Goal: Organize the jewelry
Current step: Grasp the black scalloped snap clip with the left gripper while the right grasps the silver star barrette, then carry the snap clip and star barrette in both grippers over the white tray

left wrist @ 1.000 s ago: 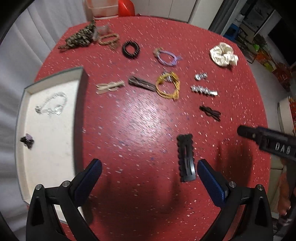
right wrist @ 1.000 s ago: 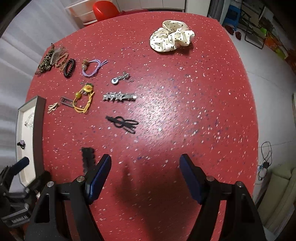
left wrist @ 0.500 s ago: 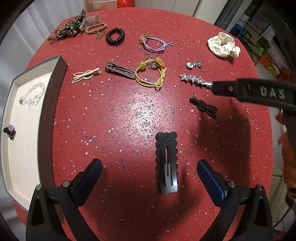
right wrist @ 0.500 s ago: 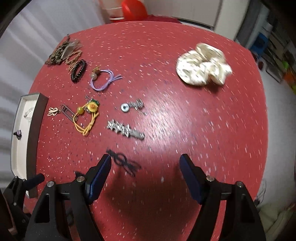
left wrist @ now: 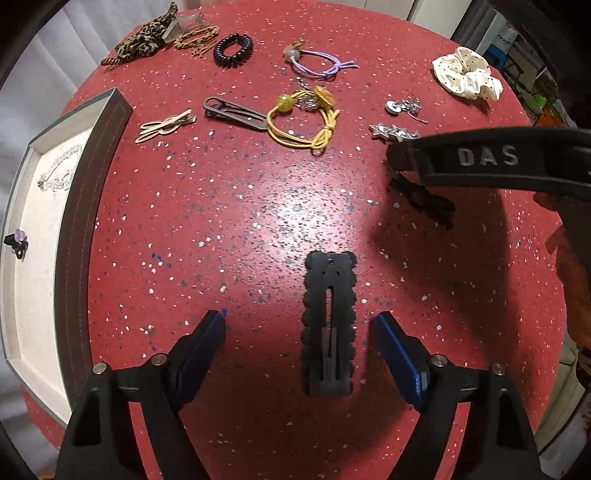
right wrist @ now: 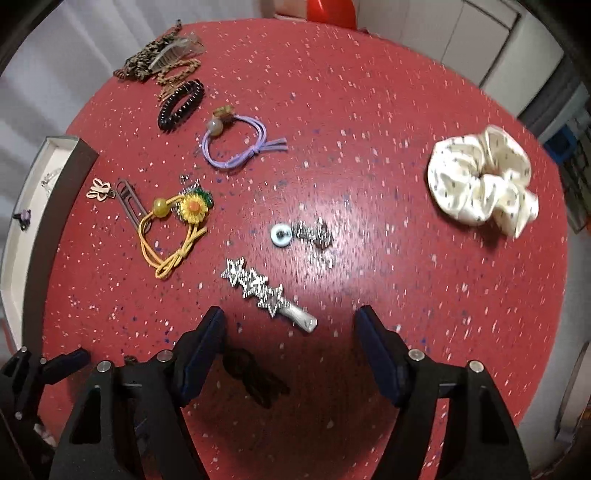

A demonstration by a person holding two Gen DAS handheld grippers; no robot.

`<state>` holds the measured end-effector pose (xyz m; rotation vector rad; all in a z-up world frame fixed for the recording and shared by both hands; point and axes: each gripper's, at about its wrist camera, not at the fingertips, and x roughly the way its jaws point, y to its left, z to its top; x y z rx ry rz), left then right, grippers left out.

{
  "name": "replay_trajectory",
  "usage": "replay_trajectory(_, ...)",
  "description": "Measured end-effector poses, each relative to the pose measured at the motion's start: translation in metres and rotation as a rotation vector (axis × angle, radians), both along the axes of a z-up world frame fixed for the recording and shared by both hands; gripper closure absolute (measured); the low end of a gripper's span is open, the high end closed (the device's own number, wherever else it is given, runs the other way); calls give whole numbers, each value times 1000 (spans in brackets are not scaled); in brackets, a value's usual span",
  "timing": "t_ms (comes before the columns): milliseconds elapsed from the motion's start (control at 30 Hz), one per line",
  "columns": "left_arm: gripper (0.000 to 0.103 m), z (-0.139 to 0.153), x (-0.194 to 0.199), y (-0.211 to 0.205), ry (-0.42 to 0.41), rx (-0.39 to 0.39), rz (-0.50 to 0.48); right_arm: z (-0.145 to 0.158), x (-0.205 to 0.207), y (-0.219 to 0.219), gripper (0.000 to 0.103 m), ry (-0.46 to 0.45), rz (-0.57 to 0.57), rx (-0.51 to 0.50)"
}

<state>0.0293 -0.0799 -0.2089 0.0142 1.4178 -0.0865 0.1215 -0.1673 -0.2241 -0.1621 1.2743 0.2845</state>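
A black scalloped snap clip (left wrist: 328, 325) lies flat on the red speckled table (left wrist: 221, 221), between the fingers of my left gripper (left wrist: 298, 319). That gripper points straight down with its jaws closing, and the pads do not touch the clip. My right gripper (right wrist: 290, 317) stands open with its jaws closing a little. It hangs over a silver star clip (right wrist: 258, 288) and a black bow clip (right wrist: 255, 376) and holds nothing. Its body (left wrist: 480, 158) crosses the left wrist view. A grey tray (left wrist: 99, 184) at the left holds a silver chain (left wrist: 59, 177) and a purple ring (left wrist: 16, 240).
Scattered at the far side are a yellow sunflower tie (right wrist: 177, 225), purple tie (right wrist: 236, 144), black coil tie (right wrist: 181, 105), leopard scrunchie (left wrist: 144, 35), grey clip (left wrist: 232, 112), beige clip (left wrist: 166, 123), silver charm (right wrist: 303, 234) and cream scrunchie (right wrist: 480, 181). The table's round edge is close behind me.
My left gripper sank and shifted until the scalloped clip lay between its fingers, and its jaws narrowed. My right gripper rolled and slid left across the table, over the star and bow clips.
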Motion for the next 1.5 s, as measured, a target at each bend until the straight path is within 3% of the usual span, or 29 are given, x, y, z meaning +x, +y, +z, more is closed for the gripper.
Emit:
replay_trajectory(100,22,-1,-3,-11,2,16,-8,-2,0,7,30,-21,15,-35)
replay_trajectory(233,29,-1,-8,-25,-8,35,-28,-1,-2,11,51,-36,20,-37)
replay_trajectory(367,52,3,-10,-36,-18,34,-69,0,-2,14,77,-33,6,-32)
replay_trajectory(467,71,6,-13,-45,-19,26,-73,2,-7,12,78,-27,-11,-18)
replay_trajectory(600,71,11,-13,-41,-7,-22,-71,10,-21,2,79,-22,-34,15)
replay_trajectory(633,71,12,-14,-41,-8,-39,-74,10,-23,0,94,-9,-47,34)
replay_trajectory(1133,71,39,-13,-15,-34,-120,-115,26,-58,-50,94,34,-221,190)
replay_trajectory(1500,71,47,-9,18,-32,-129,-120,33,-76,-51,94,51,-252,200)
